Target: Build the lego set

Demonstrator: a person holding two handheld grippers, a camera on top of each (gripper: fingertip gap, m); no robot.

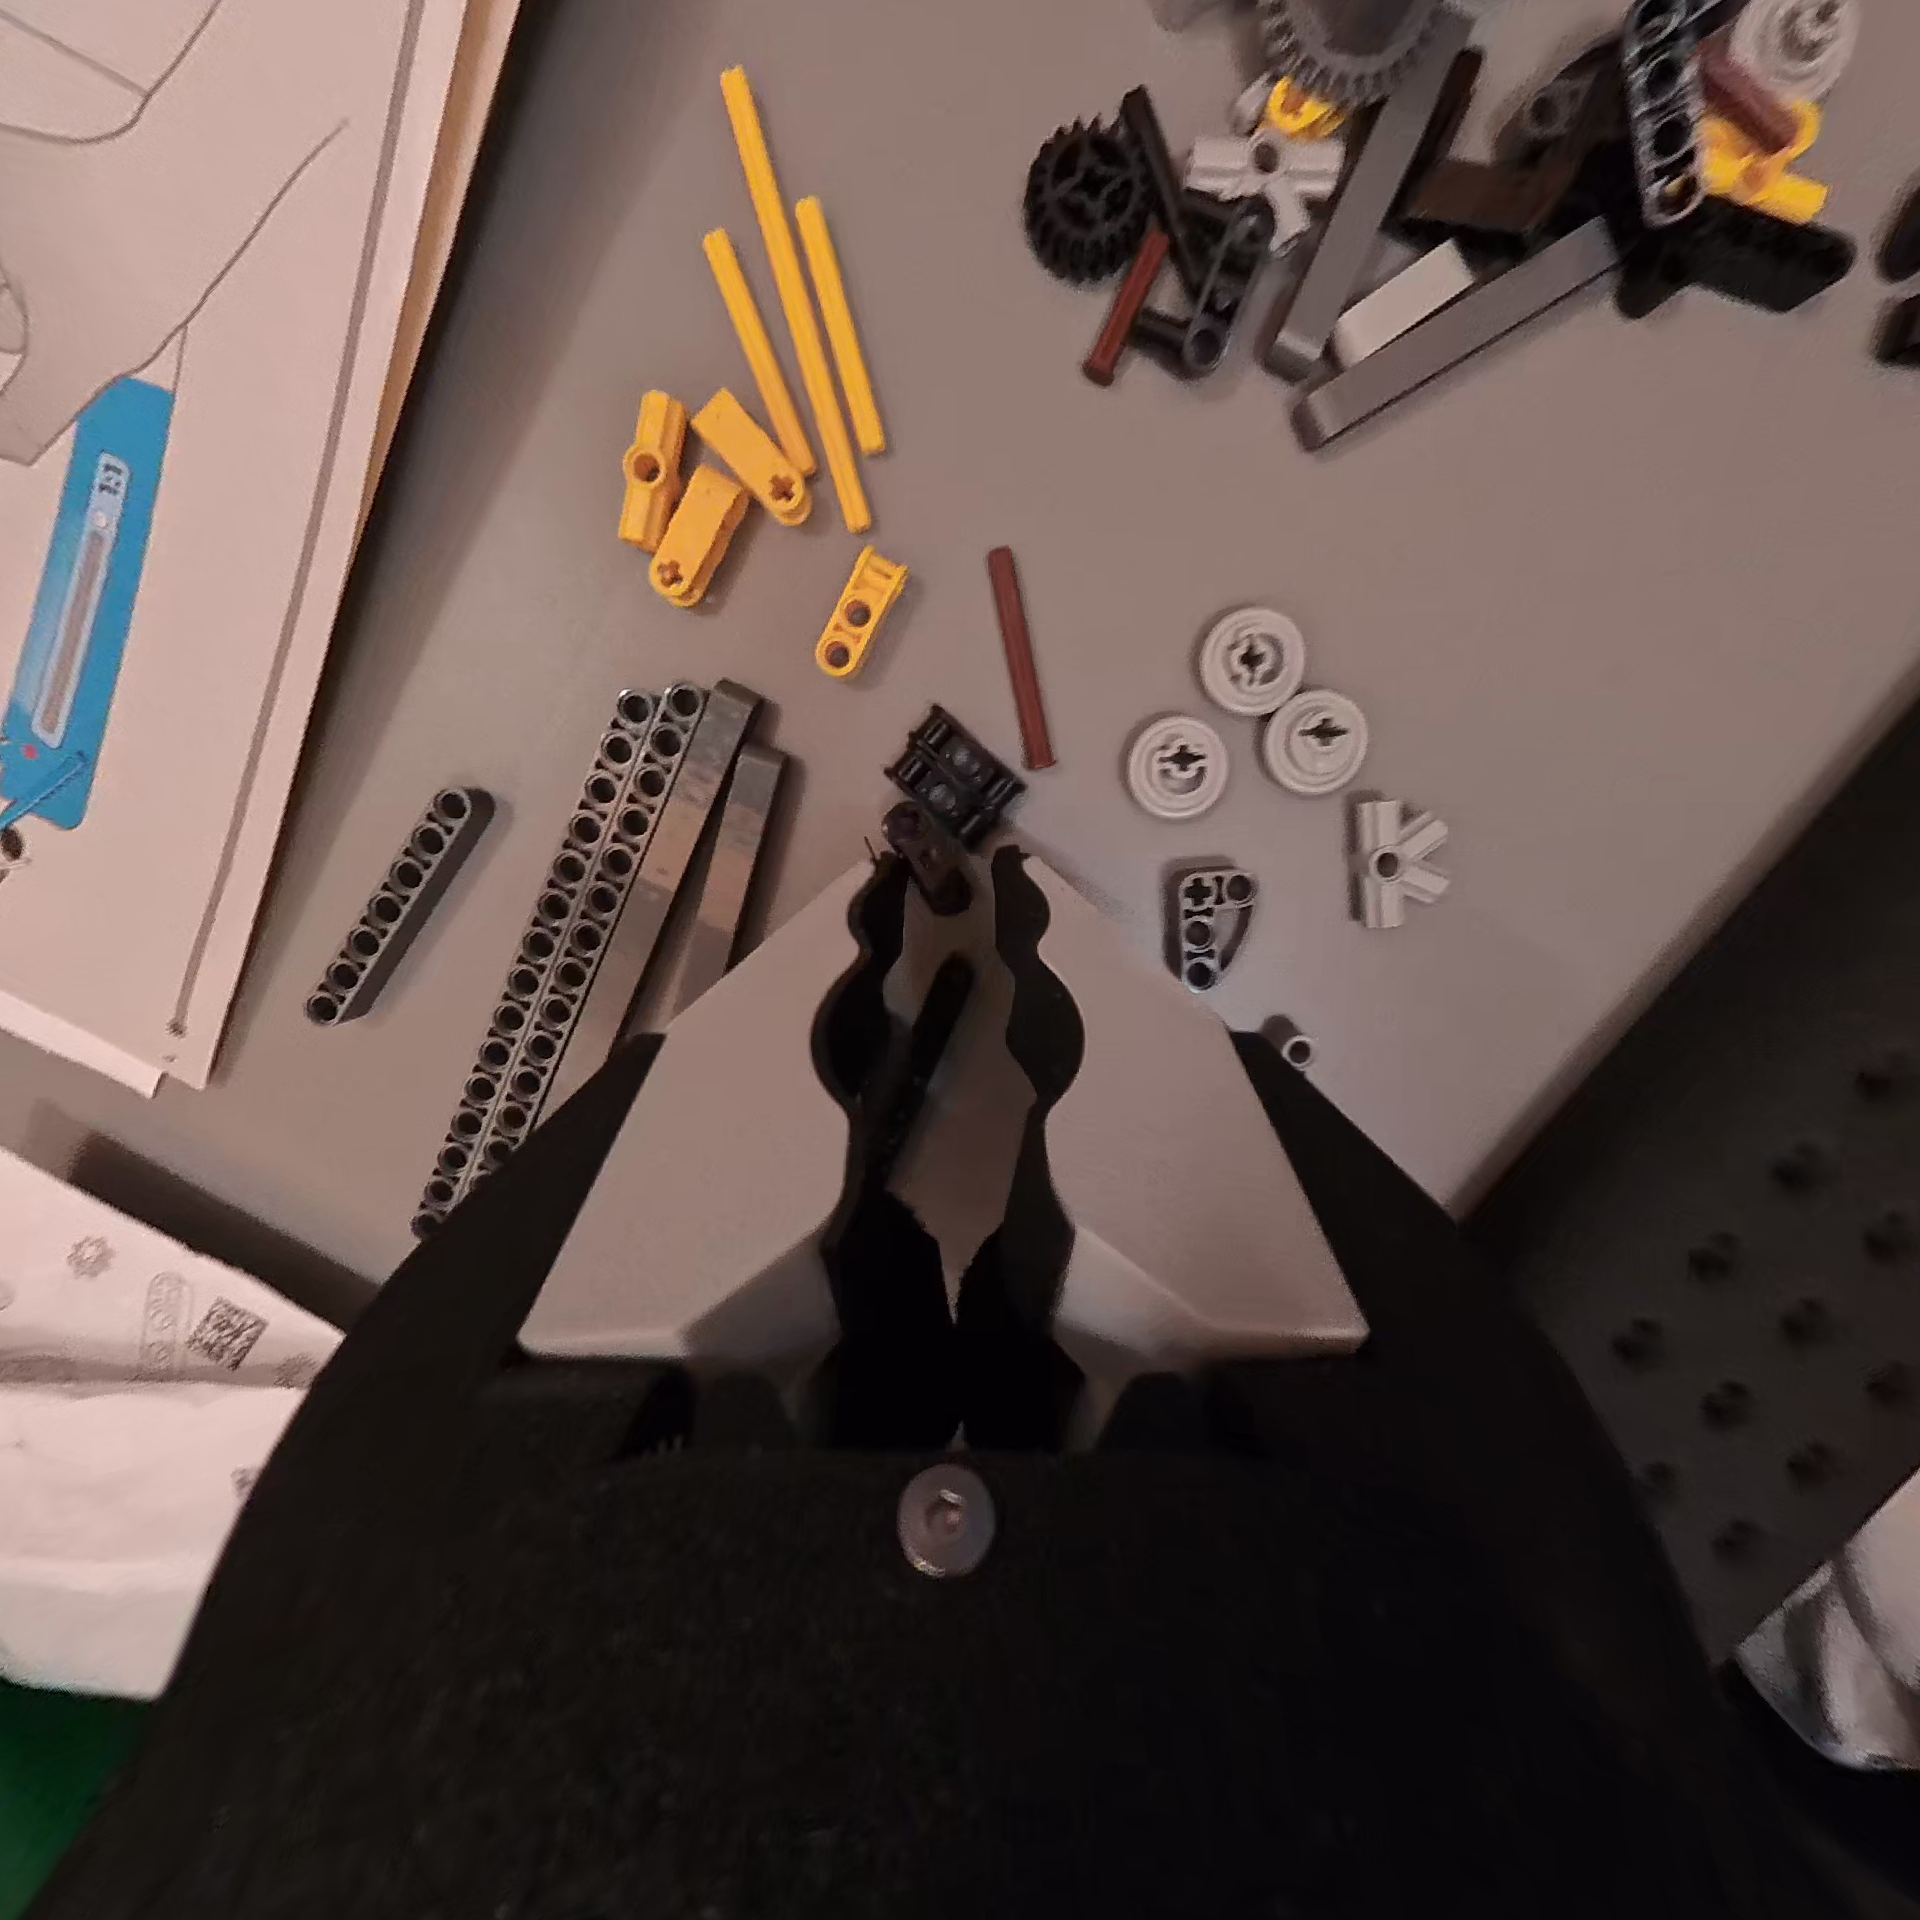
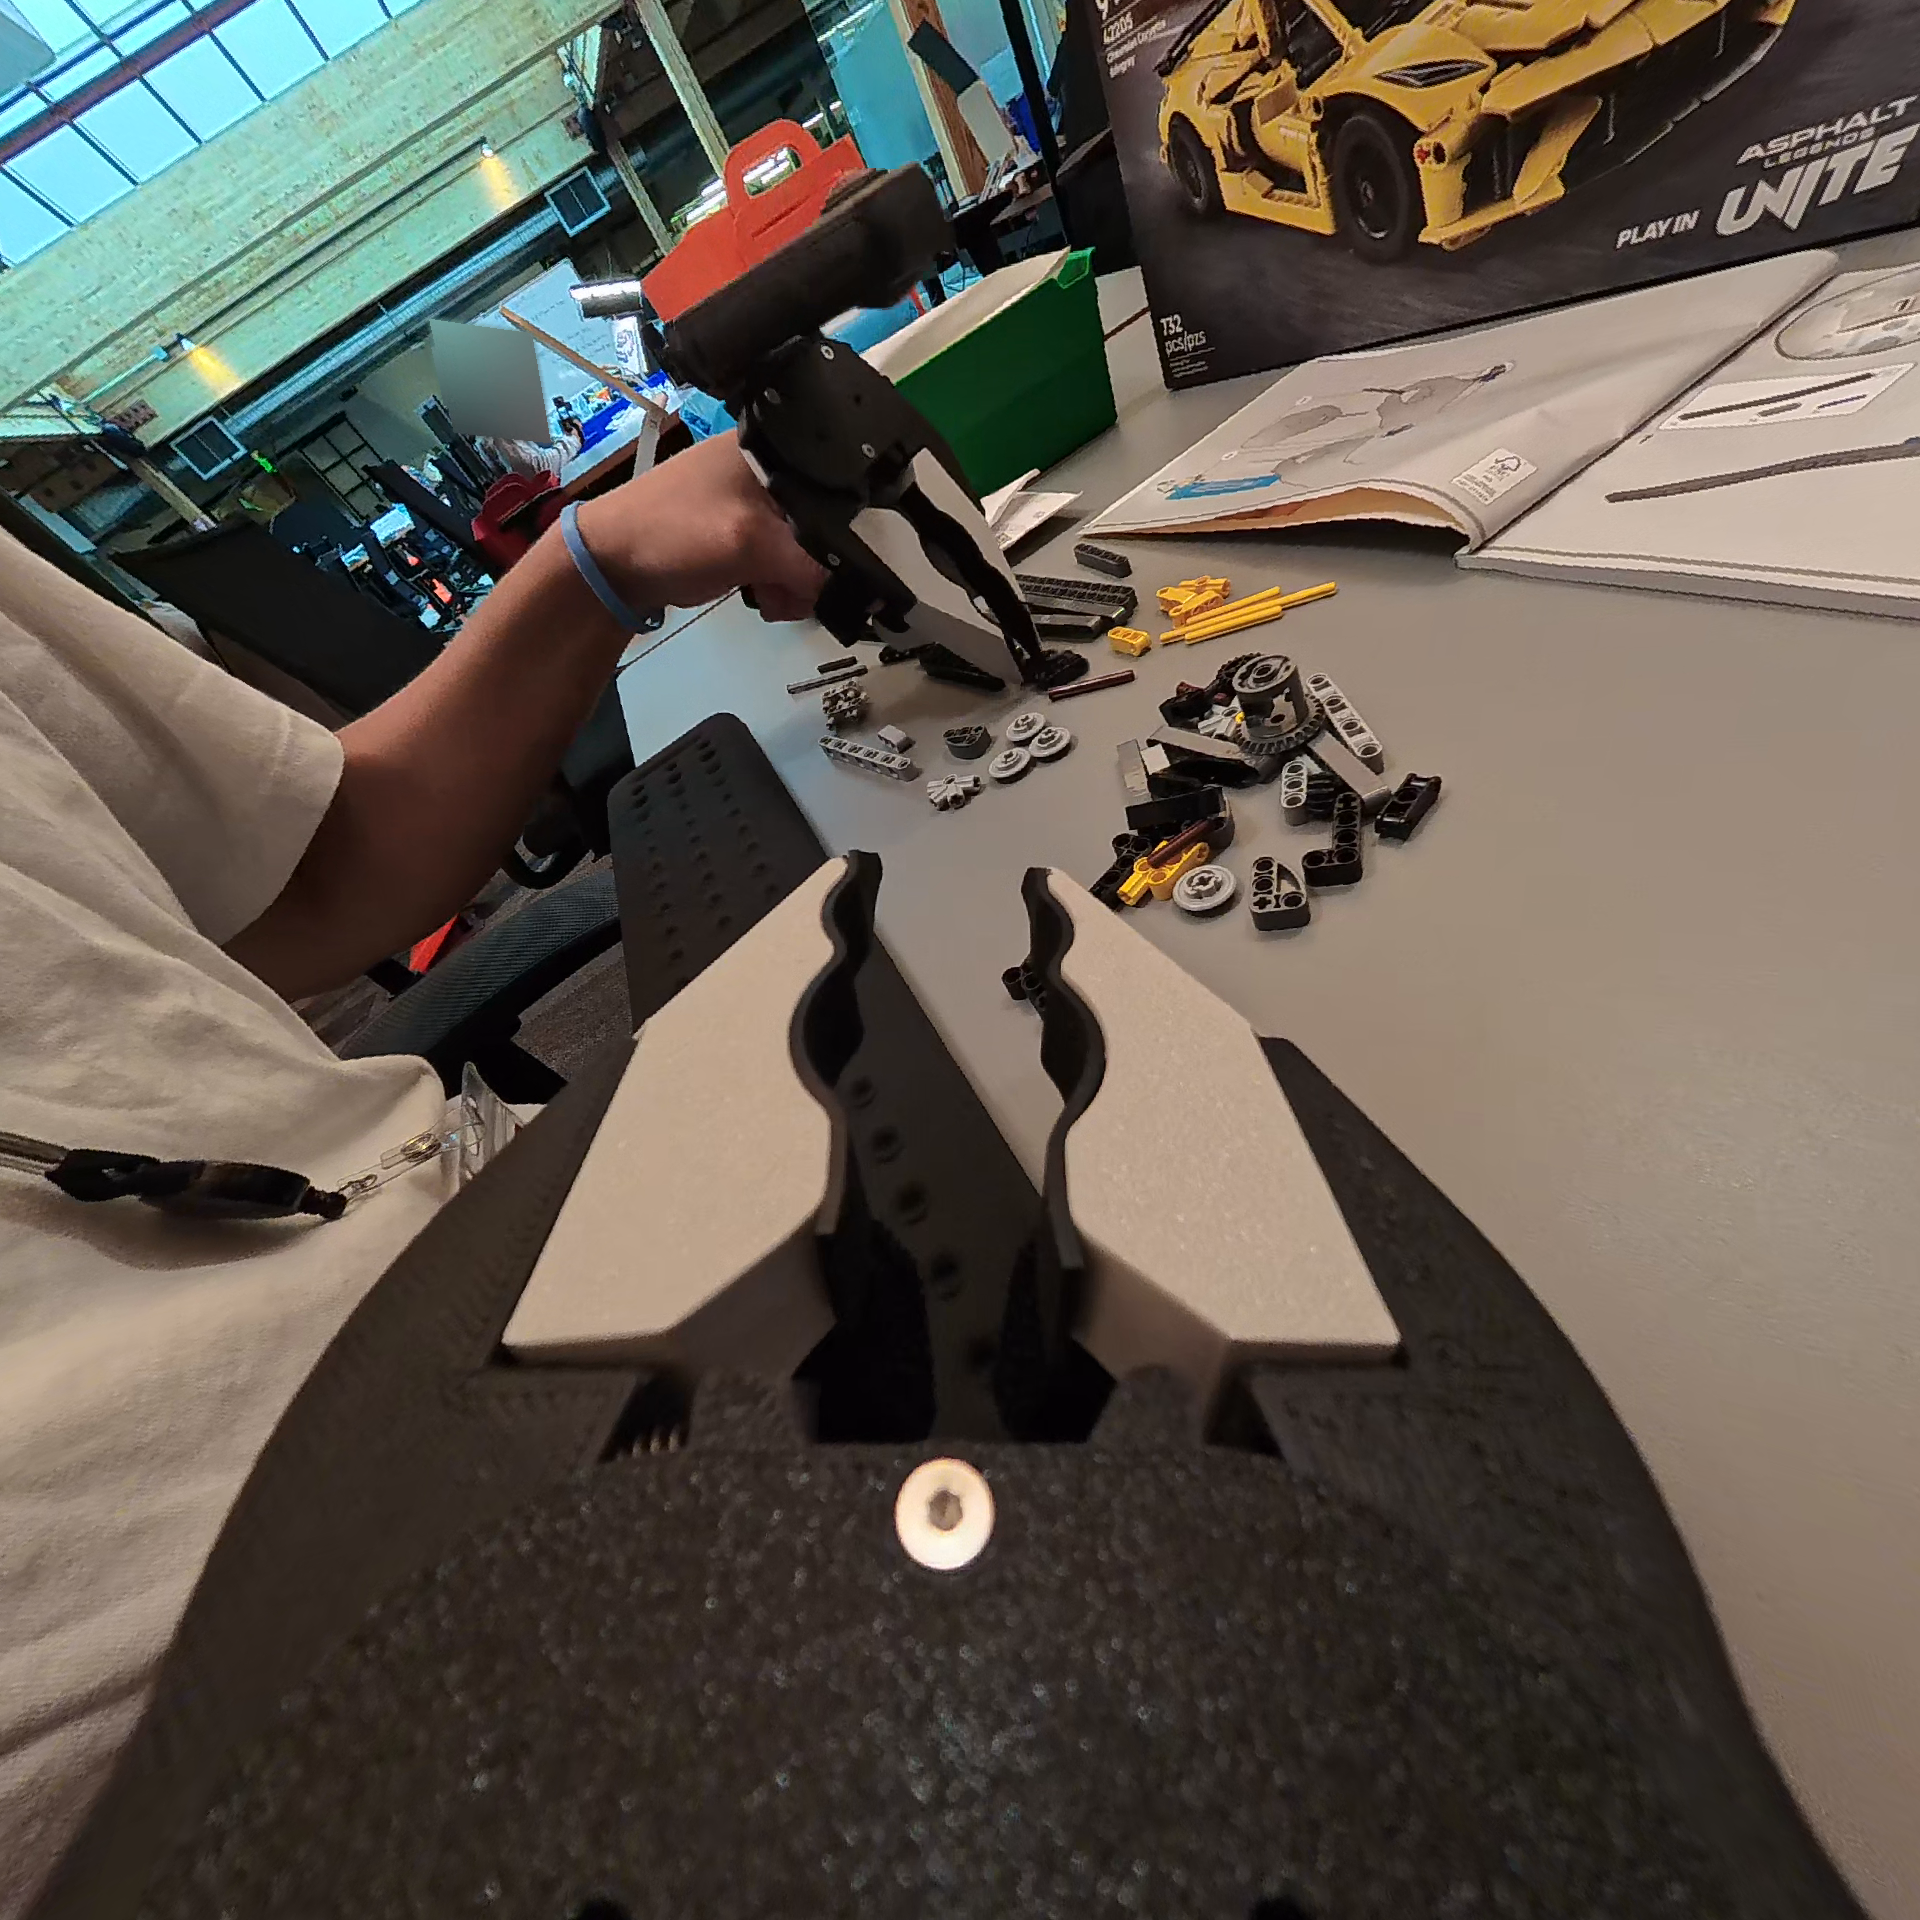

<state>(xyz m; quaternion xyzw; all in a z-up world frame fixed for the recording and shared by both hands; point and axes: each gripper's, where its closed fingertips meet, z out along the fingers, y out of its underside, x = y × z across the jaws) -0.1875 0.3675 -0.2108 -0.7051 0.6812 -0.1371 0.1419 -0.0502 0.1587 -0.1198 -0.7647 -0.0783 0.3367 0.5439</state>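
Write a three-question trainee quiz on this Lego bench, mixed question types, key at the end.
1. True or false: the left tool has its tips around a small dark Lego connector.
2. How many round light-grey pulley discs lie in a cluster to the right of the loose reddish-brown axle rod?
3. Multiple choice: the right tool is A) holding a yellow axle, B) open and empty above the grey table, C) resting on the open instruction booklet.

Key: 1 true; 2 three; 3 B.
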